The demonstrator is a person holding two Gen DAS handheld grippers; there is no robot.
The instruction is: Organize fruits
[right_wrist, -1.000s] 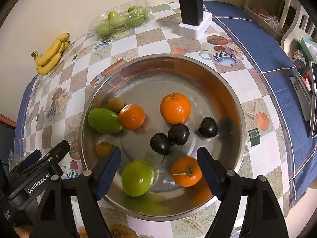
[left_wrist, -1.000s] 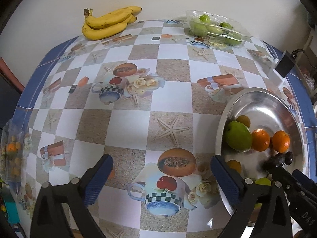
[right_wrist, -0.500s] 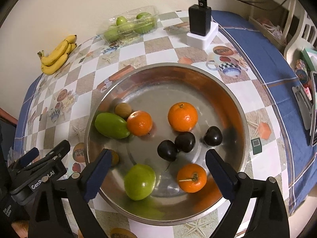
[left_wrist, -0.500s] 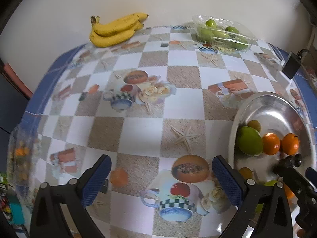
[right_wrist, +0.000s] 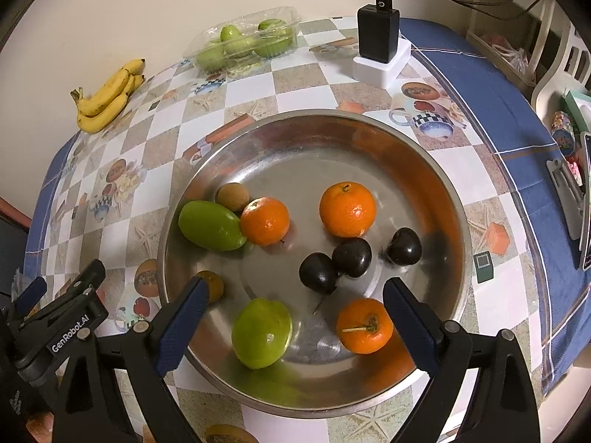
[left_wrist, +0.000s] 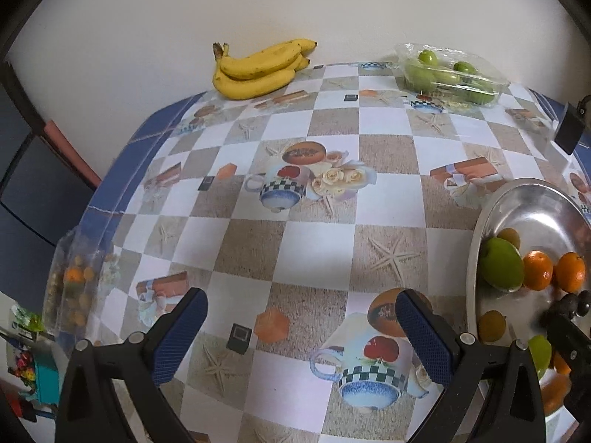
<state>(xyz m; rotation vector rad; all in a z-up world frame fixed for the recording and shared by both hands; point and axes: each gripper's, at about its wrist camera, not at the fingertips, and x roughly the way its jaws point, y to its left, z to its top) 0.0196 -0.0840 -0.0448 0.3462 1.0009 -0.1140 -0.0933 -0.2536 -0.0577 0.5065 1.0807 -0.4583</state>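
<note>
While your right gripper (right_wrist: 291, 317) hangs over the steel bowl (right_wrist: 436, 184), its jaws, which have just been opening, stand wide with nothing pinched between them. Look at the fruit below you: three glossy oranges (right_wrist: 347, 209), three dark plums (right_wrist: 351, 257) bunched near the middle, a long green mango (right_wrist: 209, 225) against the left wall, a round green apple (right_wrist: 263, 332) close to your left finger, and two small brownish fruits (right_wrist: 232, 196) by the rim. Your left gripper (left_wrist: 301, 336) is just as wide and empty, hovering over bare checkered tablecloth (left_wrist: 314, 243) with the bowl's rim just beside its right finger. There is plenty of open cloth ahead of it. The bananas (left_wrist: 258, 68) and a clear tray of green fruit (left_wrist: 448, 74) sit at the far edge by the wall. A black charger (right_wrist: 378, 33) stands beyond the bowl.
</note>
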